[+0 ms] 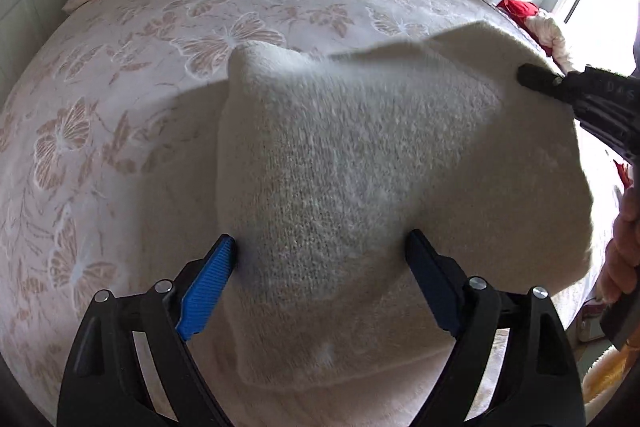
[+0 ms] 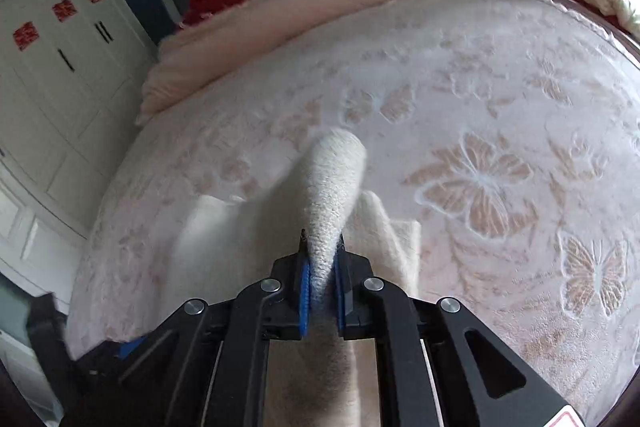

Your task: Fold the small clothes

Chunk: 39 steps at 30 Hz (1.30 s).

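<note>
Two grippers share one cream knit garment point(image 1: 360, 155) lifted above the bed point(image 1: 120, 107): the right gripper point(image 2: 320, 291) clamps a far corner fold, while the left gripper point(image 1: 320, 255), jaws spread, straddles the near hem, closer to the bed's front edge.

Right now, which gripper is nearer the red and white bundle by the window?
Right. The right gripper, pinching the cream knit garment, is just beside the bundle; the left gripper sits farther back.
</note>
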Motion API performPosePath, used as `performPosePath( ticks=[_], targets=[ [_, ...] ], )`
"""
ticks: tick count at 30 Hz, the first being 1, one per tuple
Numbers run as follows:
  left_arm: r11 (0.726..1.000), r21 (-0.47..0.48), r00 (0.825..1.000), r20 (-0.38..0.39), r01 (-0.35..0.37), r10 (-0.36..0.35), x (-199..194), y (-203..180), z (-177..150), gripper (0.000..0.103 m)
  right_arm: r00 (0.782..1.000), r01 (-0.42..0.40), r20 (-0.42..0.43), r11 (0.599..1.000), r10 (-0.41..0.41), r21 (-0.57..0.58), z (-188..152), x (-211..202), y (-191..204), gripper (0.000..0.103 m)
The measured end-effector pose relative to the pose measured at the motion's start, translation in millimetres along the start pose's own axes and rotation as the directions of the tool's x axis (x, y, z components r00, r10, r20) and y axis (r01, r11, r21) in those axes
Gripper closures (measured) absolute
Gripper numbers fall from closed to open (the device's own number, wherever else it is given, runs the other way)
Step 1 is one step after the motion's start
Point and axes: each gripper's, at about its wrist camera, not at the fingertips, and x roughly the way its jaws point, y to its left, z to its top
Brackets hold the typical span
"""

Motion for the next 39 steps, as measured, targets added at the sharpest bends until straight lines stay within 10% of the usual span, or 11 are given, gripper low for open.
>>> performPosePath(
  ticks=[2, 10, 16, 32, 35, 39],
  targets=[
    [1.000, 0.006, 1.000, -0.018, -0.010, 0.011, 8.5, -0.8, 0.2, 0.016, 0.981, 0.089, -0.169, 0.996, -0.091, -0.021, -18.8, 52.9, -19.6, 0.093],
    [1.000, -0.001, 0.999, -0.031, -0.010, 0.010, 10.7, 2.1, -0.6, 0.014, 0.999, -0.015, 0.052, 1.000, 0.015, 0.003, -30.9, -47.5, 10.3, 0.090],
    [1.000, 0.000, 0.999, -0.026, -0.019, 0.019, 8.7, -1.6, -2.7, 0.014, 0.986, 0.079, -0.141, 0.995, -0.086, -0.054, -91.2, -1.5, 13.8, 0.100],
    [1.000, -0.019, 1.000, -0.009, -0.002, 0.002, -30.7, 7.1, -38.4, 0.016, 0.998, 0.031, -0.061, 0.999, -0.031, 0.007, -96.3, -58.3, 20.9, 0.097],
    [0.998, -0.054, 1.000, 0.012, -0.021, 0.022, -38.8, 23.1, -52.5, 0.017, 0.987, 0.128, -0.089, 0.989, -0.135, -0.075, -108.4, -49.3, 23.6, 0.100],
    [0.995, -0.082, 0.991, -0.124, -0.058, 0.047, 4.5, 39.7, -58.6, 0.026, 0.978, 0.154, -0.131, 0.986, -0.160, -0.056, -123.1, -23.1, 14.2, 0.102]
  ],
)
